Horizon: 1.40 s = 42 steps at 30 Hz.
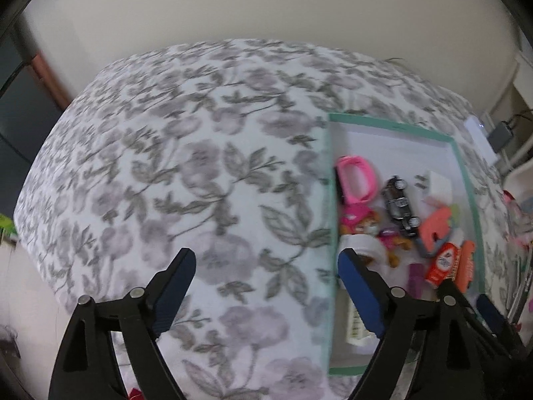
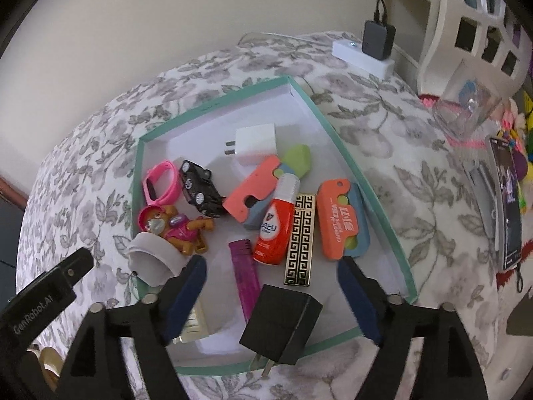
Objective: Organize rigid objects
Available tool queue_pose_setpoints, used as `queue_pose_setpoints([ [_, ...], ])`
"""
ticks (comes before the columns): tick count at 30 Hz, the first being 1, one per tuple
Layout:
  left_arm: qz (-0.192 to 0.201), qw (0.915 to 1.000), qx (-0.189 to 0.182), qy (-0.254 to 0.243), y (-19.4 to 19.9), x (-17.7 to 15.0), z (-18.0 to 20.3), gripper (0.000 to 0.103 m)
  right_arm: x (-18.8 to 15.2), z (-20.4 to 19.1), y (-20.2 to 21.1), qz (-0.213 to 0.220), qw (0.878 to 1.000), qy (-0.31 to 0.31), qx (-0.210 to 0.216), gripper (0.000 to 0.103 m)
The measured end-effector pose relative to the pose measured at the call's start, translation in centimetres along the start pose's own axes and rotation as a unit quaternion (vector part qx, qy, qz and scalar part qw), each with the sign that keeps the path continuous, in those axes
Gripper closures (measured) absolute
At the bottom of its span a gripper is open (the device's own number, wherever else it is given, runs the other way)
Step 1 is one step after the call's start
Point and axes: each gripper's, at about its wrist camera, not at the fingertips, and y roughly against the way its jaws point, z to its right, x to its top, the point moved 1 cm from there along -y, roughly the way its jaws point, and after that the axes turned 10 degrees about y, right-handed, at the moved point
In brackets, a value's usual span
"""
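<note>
A teal-rimmed shallow box (image 2: 366, 180) lies on the floral bedspread and also shows in the left wrist view (image 1: 466, 173). It holds a pink watch band (image 2: 160, 183), a black toy car (image 2: 200, 190), a toy dog (image 2: 180, 226), a white charger (image 2: 256, 140), a red bottle (image 2: 276, 226), a purple lighter (image 2: 245, 273), a gold-patterned case (image 2: 299, 240), orange cutters (image 2: 336, 220) and a roll of white tape (image 2: 153, 260). A black plug adapter (image 2: 283, 326) sits at the box's near rim between my open right gripper's (image 2: 273, 286) fingers, untouched. My left gripper (image 1: 266, 273) is open and empty over the bedspread, left of the box.
A white power strip with a black adapter (image 2: 373, 46) lies at the far edge of the bed. A clear glass (image 2: 466, 113) and a phone (image 2: 506, 200) are on the right. A white shelf (image 2: 473, 16) stands behind. The left gripper's body (image 2: 43, 296) shows at lower left.
</note>
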Motion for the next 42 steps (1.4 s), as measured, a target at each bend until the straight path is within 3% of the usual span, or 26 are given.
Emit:
queue_pose_setpoints([
  [5,0.012,0.9997,0.022,0.005,0.8,0.0,-1.6,0.013,0.0,-0.7,0.7,0.016,1.0,0.009,0.001,0.002],
  [7,0.019,0.9994,0.027,0.005,1.3,0.0,-2.1,0.004,0.0,-0.9,1.2,0.027,1.0,0.014,0.0,0.0],
  [17,0.041,0.999,0.001,-0.019,3.8,-1.1,-3.9,0.003,-0.3,-1.8,3.5,0.057,0.998,0.029,-0.005,0.0],
  [26,0.031,0.9993,-0.015,-0.01,4.3,-1.6,-5.7,0.003,-0.9,-2.3,4.9,0.067,0.997,0.034,0.001,0.0],
  [42,0.062,0.998,-0.002,-0.014,6.2,-1.8,-6.0,0.003,-1.3,-3.1,6.9,0.088,0.995,0.045,0.003,0.0],
])
